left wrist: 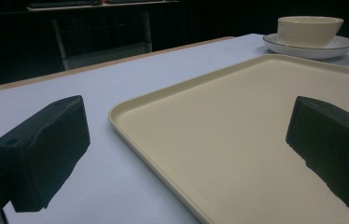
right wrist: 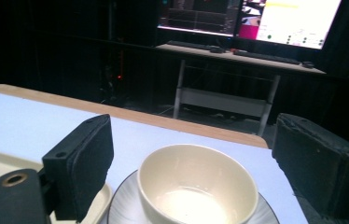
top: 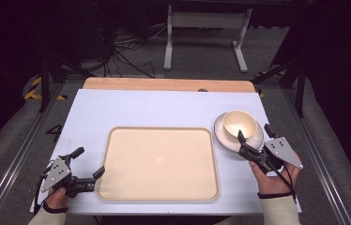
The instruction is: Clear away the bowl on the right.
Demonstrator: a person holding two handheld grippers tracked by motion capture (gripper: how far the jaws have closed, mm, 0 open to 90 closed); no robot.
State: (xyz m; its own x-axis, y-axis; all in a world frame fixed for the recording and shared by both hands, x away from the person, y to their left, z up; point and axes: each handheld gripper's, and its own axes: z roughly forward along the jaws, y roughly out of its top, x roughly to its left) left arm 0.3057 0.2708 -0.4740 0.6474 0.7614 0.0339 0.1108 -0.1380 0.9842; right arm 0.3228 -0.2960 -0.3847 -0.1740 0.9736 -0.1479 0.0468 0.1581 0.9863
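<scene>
Here, smooth round bowl [top: 239,123] on rimmed saucer [top: 224,138], flat rectangular tray [top: 158,162]; both grippers' fingers released.

Wide rectangular cream plastic tray [top: 159,161] at centre of white-topped counter [top: 117,105], toward near edge. Round white saucer-like plate with dark rim [top: 253,140] just beside tray's far right corner. Cream ceramic bowl [top: 239,123] on plate. Left gripper [top: 88,162] at tray's near left corner, jaws spread, one over bare counter, other over tray. Right gripper [top: 255,132] right of tray, at plate's near edge, jaws spread either side of bowl. White metal desk frame [top: 206,33] on floor behind counter.
</scene>
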